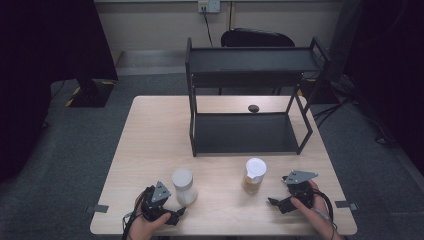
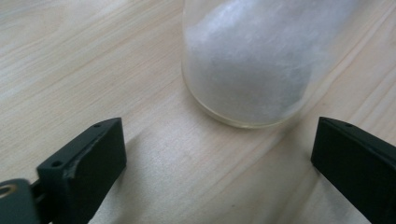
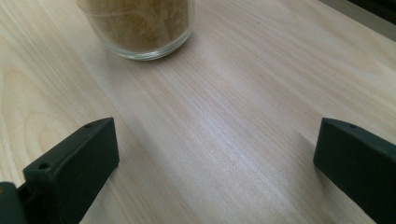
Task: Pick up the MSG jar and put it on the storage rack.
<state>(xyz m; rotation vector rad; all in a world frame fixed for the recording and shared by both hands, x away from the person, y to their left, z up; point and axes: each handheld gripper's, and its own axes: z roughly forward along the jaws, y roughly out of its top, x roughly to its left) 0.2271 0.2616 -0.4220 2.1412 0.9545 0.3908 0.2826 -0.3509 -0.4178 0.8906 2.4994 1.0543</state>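
A pale wooden counter (image 1: 150, 145) stands on grey carpet floor (image 1: 75, 150). A black two-tier metal rack (image 1: 250, 95) sits at its far side, with a small dark round thing (image 1: 253, 108) on the wood behind it. Beyond are a dark chair (image 1: 257, 38), a cream wall (image 1: 150, 22) with a socket (image 1: 208, 6) and hanging cable, and black shapes left and right. The light is dim and even.

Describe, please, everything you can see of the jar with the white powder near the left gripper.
The jar is clear, glass by its look, round, with a white lid. White powder fills most of it. It stands upright on the wooden table near the front edge, left of the jar with brown contents. The left gripper is open, just short of it; nothing but the table touches it.
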